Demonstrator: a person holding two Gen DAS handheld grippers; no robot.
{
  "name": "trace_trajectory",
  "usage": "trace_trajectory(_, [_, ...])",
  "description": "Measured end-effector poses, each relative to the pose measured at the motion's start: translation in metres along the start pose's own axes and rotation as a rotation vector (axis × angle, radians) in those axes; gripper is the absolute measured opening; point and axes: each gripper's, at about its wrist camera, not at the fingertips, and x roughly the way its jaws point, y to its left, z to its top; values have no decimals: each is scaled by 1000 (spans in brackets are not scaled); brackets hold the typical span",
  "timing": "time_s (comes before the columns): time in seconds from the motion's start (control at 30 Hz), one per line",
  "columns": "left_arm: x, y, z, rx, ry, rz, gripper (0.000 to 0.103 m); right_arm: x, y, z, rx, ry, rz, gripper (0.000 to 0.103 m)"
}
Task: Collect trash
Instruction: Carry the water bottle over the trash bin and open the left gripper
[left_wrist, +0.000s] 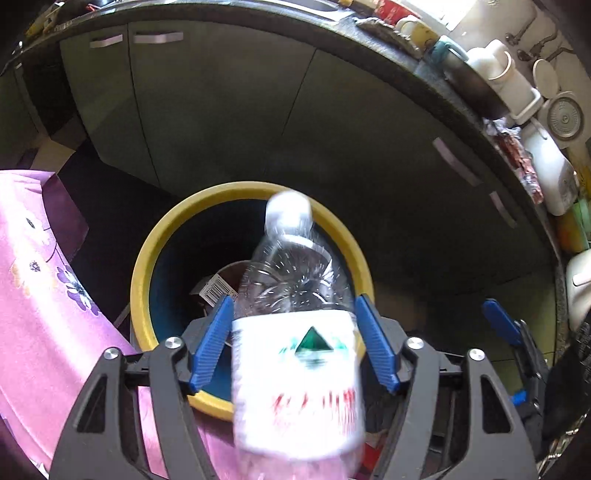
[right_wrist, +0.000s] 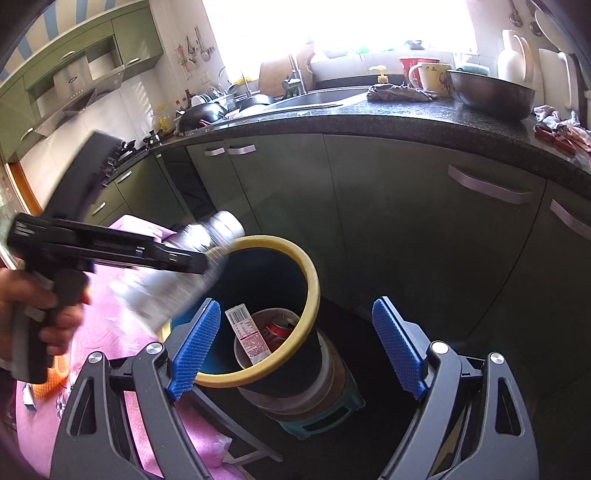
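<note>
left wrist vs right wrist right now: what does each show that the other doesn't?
Left wrist only: the bottle's white label with a green triangle, seen head-on between the left gripper's blue fingers, its cap toward the bin.

Right wrist only: the person's hand on the left gripper's handle, the red can and paper cup inside the bin, the sink, and the empty, open right gripper.

Both: the yellow-rimmed bin, pink cloth, green cabinets.

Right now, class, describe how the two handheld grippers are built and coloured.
Both the left gripper and the right gripper have black skeletal frames with triangular cut-outs, silver pivot bolts, and blue ribbed finger pads. Seen from the right wrist, the left one has a black pistol-style handle. No sleeve shows.
</note>
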Motion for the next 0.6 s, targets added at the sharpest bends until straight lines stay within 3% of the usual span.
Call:
trace_trajectory(0.13, [-13, 12, -11, -34, -29, -21, 71, -1, 4, 1, -8, -7, 14, 84])
trace_trajectory(0.27, [-65, 7, -34, 7, -144, -3, 75, -1, 14, 0, -18, -10, 29, 84])
trace_trajectory(0.6, [-206, 34, -155, -40, -429, 24, 85, 0, 66, -4, -107, 9, 132, 84])
